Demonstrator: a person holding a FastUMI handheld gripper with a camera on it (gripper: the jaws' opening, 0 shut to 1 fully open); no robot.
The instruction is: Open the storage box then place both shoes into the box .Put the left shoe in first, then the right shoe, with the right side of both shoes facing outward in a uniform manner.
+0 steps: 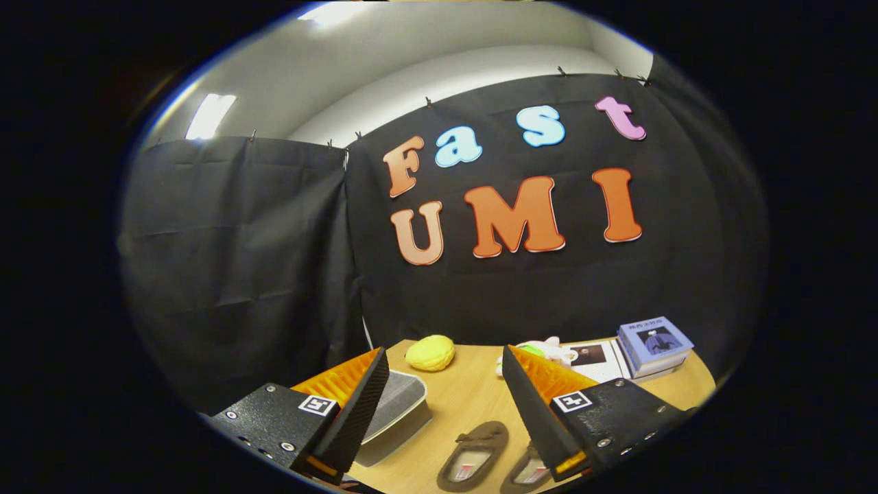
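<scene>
A: Since the tool (pixel 439 384) hangs above the surface (pixel 473 398) with its fingers (pixel 363 405) wide apart and nothing between them, what would you take hold of first?

B: The storage box (pixel 398 405), I judge. It sits on the wood just beyond the left finger, partly hidden by it, lid still down. It looks like a light grey box with a ribbed top; the lid will probably lift with little force, taken at its near edge (though I cannot see a handle or catch from here).

A: And the shoes?

B: Two brown slipper-like shoes. One shoe (pixel 473 456) lies between the fingers and below them, opening up; the second shoe (pixel 525 473) is just beside it, half covered by the right finger. They look soft and light, so they should squash a little under a pinch. I would grip the heel rim or the side wall, not the floppy upper. Which is the left shoe I cannot tell.

A: What else is about?

B: A yellow plush toy (pixel 430 353) farther back, a white soft toy (pixel 549 350) near it, and a stack of books (pixel 655 346) to the right, all well apart from the shoes. Black cloth walls close the booth, with a white ceiling and a lamp above.
</scene>
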